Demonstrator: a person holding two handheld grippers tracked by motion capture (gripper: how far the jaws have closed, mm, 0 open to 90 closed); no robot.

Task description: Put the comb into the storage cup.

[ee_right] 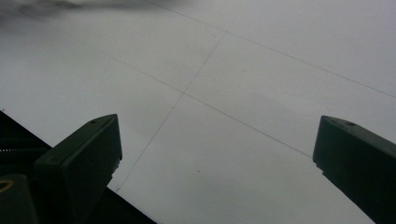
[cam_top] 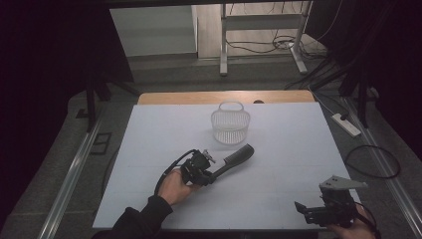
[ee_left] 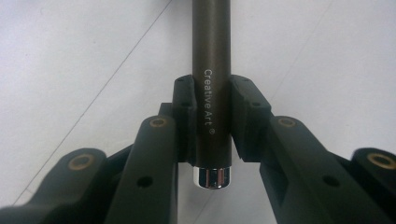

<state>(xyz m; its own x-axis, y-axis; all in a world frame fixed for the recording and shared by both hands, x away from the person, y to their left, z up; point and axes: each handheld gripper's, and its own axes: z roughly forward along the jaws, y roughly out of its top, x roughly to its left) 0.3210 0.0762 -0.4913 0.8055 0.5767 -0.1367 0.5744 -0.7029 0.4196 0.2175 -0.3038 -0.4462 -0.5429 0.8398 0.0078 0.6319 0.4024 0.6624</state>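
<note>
A dark hairbrush [cam_top: 240,154] lies slanted on the white table [cam_top: 288,159], its bristle head pointing toward a small clear basket [cam_top: 230,127]. My left gripper [cam_top: 215,174] is shut on the brush's handle, held by a hand coming from the lower left. In the left gripper view the brown handle [ee_left: 212,46], printed "Creative Art" and ending in a chrome cap, sits clamped between the pads of that gripper [ee_left: 212,93]. My right gripper [cam_top: 301,208] rests at the table's front right corner. Its jaws [ee_right: 217,135] stand wide open over bare white surface.
The basket stands upright near the far middle of the table, just beyond the brush head. A wooden strip [cam_top: 199,97] borders the far edge. On the floor to the right are a power strip [cam_top: 347,124] and cables; a metal frame stands behind.
</note>
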